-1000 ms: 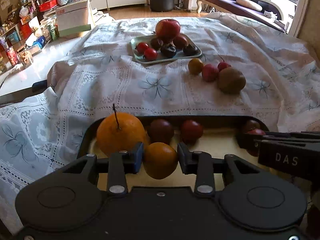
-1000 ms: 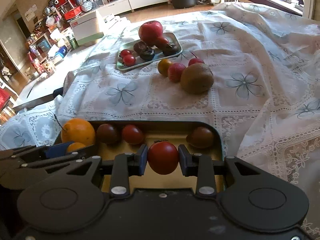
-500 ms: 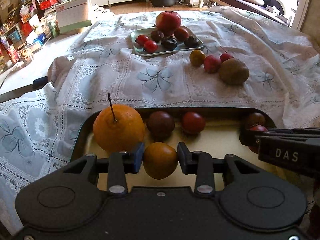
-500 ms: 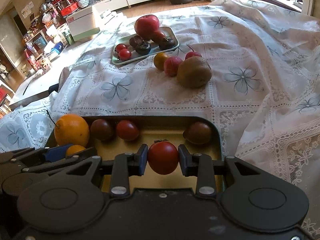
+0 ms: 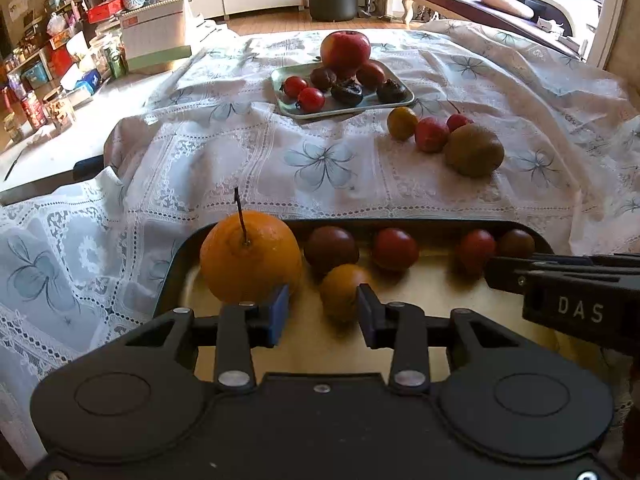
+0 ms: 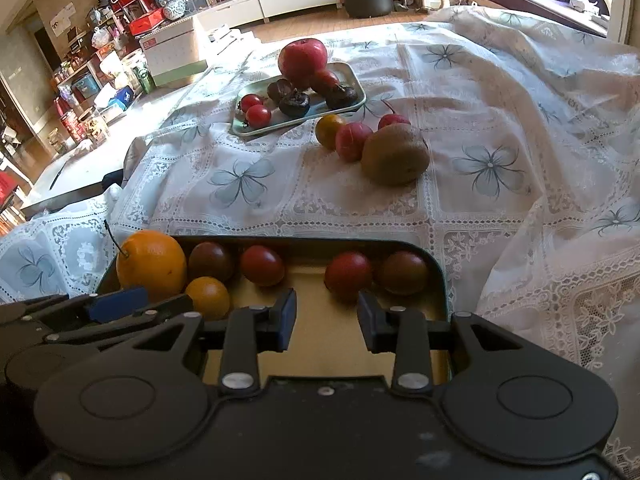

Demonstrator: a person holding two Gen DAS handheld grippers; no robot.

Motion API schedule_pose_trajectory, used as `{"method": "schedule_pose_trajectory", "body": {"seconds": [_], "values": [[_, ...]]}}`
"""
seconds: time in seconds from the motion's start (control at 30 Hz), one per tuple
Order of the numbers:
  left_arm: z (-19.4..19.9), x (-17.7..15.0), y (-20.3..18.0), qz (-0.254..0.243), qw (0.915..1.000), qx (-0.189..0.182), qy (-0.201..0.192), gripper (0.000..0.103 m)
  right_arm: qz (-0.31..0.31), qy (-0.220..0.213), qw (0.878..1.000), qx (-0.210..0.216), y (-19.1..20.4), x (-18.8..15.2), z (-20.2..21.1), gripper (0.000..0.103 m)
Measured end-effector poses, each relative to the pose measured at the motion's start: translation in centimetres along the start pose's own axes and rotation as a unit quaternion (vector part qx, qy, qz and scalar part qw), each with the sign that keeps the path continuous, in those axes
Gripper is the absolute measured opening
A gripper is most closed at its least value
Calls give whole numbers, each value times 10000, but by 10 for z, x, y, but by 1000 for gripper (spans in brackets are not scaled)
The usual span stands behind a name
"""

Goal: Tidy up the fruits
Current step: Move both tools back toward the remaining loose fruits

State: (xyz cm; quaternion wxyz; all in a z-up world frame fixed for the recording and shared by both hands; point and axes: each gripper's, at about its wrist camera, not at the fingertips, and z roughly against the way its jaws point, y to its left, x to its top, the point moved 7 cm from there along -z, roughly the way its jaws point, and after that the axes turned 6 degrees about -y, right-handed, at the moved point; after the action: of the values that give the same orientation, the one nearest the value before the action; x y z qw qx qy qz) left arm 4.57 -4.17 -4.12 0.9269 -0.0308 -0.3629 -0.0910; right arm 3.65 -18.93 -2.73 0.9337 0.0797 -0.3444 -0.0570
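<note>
A dark tray [image 5: 420, 225] with a tan floor lies just in front of both grippers. It holds a large orange [image 5: 250, 256] with a stem, a small orange fruit [image 5: 342, 286], dark and red tomatoes [image 5: 394, 249] and a red tomato [image 6: 347, 275]. My left gripper [image 5: 322, 314] is open, its jaws apart around the small orange fruit resting on the tray. My right gripper [image 6: 326, 316] is open and empty just behind the red tomato. Loose on the cloth lie a kiwi [image 6: 395, 154], red fruits [image 6: 353, 141] and a small orange [image 6: 329, 130].
A pale green plate [image 6: 358, 98] at the back holds a red apple [image 6: 302, 58], cherry tomatoes and dark fruits. The white lace cloth [image 6: 500, 128] rises in folds at the right. Shelves and boxes stand beyond the left edge.
Both grippers opened. The small orange fruit left the left jaws and the red tomato left the right jaws; both now rest on the dark tray.
</note>
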Motion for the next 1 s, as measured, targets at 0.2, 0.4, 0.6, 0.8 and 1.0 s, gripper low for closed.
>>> {"method": "schedule_pose_trajectory", "body": {"seconds": [0.2,0.4,0.6,0.8,1.0], "values": [[-1,-2,0,1,10000,31,23,46,-42,50,10000,5,-1,-2,-1,37],[0,-2,0,-5,10000,37,16,46,-38,81,10000,38,0,-2,-2,36],[0,-3,-1,-13,10000,32,42,46,-62,119,9999,61,1,-3,-3,37],[0,-3,-2,-15,10000,26,36,46,-100,152,9998,91,0,-3,-4,37],[1,3,-2,-60,10000,-20,20,46,-233,185,9995,91,-9,5,-4,38]]}}
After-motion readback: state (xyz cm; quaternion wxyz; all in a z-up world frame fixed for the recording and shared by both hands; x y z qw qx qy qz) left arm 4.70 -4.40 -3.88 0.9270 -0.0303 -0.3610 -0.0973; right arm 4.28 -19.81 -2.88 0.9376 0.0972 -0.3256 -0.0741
